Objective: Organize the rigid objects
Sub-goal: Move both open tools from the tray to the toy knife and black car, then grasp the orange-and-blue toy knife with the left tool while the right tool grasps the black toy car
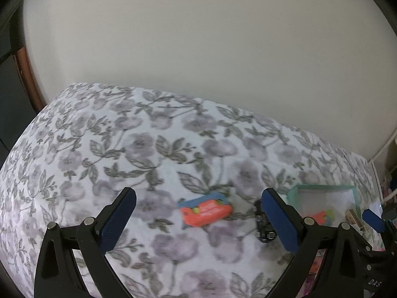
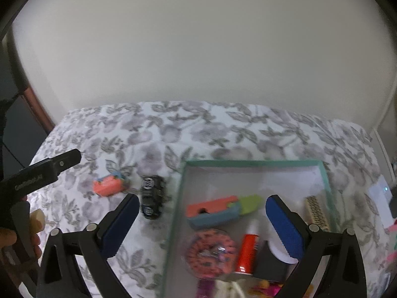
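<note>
Two loose items remain on the floral bed cover (image 2: 223,129): an orange-and-blue toy (image 1: 206,209) and a black toy car (image 2: 152,196), just outside the green-rimmed box (image 2: 250,163) that holds the sorted things. The soft cover could let either one tip or slide in a careless grab. The left tool (image 1: 198,221) and right tool (image 2: 202,226) both angle downward, jaws wide apart, empty.
</note>
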